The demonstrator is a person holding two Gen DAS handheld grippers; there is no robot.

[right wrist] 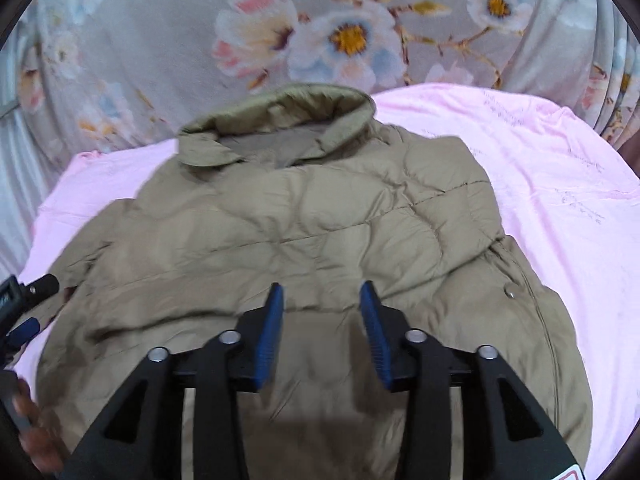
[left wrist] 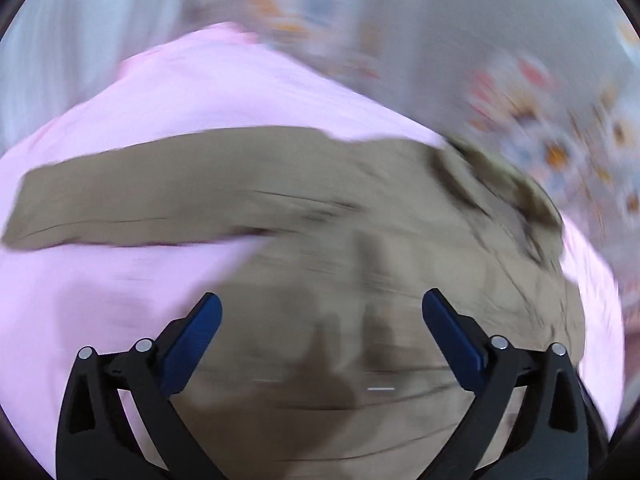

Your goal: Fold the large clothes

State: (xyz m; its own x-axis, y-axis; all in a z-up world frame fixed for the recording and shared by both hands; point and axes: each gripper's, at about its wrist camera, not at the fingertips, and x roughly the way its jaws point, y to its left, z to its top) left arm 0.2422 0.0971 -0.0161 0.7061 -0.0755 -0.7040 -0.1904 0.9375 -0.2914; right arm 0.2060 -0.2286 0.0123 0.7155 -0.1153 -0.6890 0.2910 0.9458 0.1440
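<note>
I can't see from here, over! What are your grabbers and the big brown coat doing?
Left gripper open, empty. Right gripper open, empty. Brown coat spread on pink sheet. Nothing in the way.

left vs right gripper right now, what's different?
Opening: the left gripper has its fingers spread wide; the right gripper has them much closer, with a gap between and nothing in it.
Image: the left wrist view is smeared with motion blur; the right wrist view is mostly sharp.
Position: the left gripper faces the jacket by a sleeve stretched across the pink sheet; the right faces its collar.
Shared: blue pads, both empty.
</note>
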